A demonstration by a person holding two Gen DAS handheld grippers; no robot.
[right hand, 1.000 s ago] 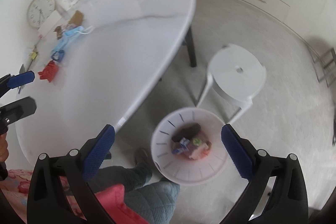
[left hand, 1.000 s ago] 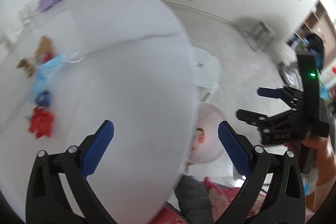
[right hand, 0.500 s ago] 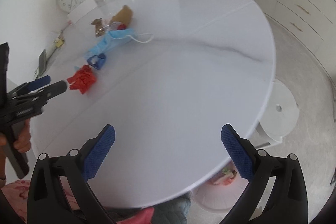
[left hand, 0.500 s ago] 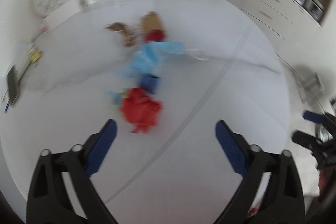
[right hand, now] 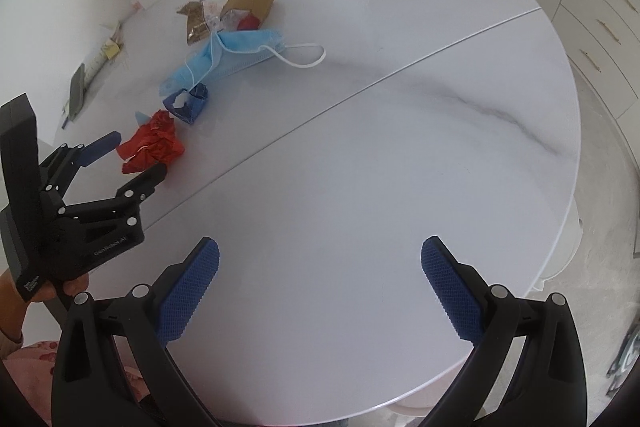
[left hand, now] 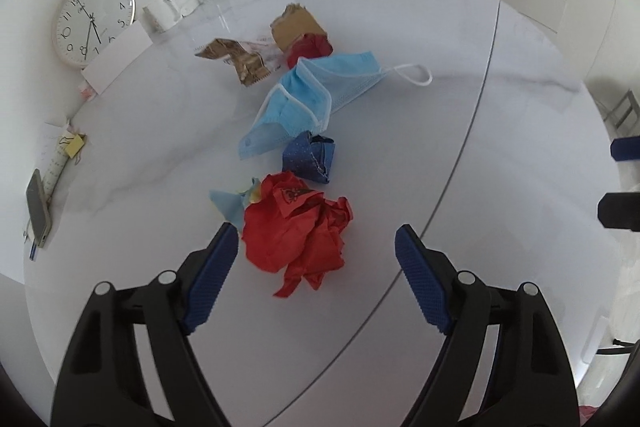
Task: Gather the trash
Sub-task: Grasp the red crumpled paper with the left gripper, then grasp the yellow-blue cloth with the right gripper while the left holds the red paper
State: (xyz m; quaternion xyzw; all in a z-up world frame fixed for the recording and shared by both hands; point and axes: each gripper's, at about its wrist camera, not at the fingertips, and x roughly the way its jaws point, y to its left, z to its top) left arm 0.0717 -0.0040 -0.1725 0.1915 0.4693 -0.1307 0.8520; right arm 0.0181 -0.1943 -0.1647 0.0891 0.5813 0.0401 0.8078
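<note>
Closing, left claw (left hand: 316, 259) now straddles the red crumpled wrapper (left hand: 298, 231) on the counter (left hand: 400, 131), pads not touching; bin gone from view. Right claw (right hand: 320, 287) apart, empty.

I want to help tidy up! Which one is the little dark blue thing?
Look at the round white table and its line of trash. The dark blue wrapper sits between the light blue mask and the red crumpled paper. It is small, boxy and speckled.

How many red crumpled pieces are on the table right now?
2: the large red wad between the left gripper's closing jaws, and a smaller red piece by the brown wrapper. More may be hidden.
</note>
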